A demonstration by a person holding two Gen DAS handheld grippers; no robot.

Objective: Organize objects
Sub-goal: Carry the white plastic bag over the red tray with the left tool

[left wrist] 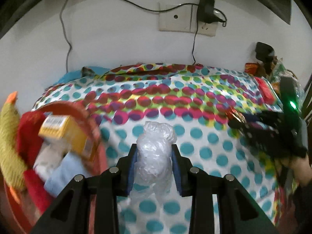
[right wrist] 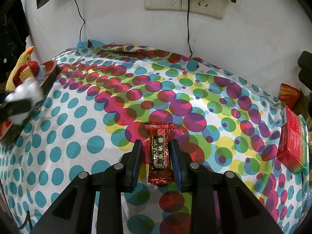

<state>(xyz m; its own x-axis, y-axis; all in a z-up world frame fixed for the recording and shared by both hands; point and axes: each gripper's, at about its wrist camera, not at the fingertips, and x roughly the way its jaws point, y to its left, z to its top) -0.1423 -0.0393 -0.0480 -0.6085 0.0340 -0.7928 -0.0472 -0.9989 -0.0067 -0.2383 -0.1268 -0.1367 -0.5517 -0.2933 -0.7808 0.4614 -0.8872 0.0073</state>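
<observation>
The left gripper's (left wrist: 154, 154) fingers are clamping a crumpled clear plastic bag (left wrist: 154, 152) near the red basket (left wrist: 93, 124); the right gripper's (right wrist: 156, 152) are pinching a red candy bar (right wrist: 160, 154) over the dotted cloth (right wrist: 78, 136). I'd be centring the bag above the rim before letting go.

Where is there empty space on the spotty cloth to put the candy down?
The middle of the spotty cloth is bare, from the wall to the candy. It is crowded at the left by the red basket and at the right by the red box.
</observation>
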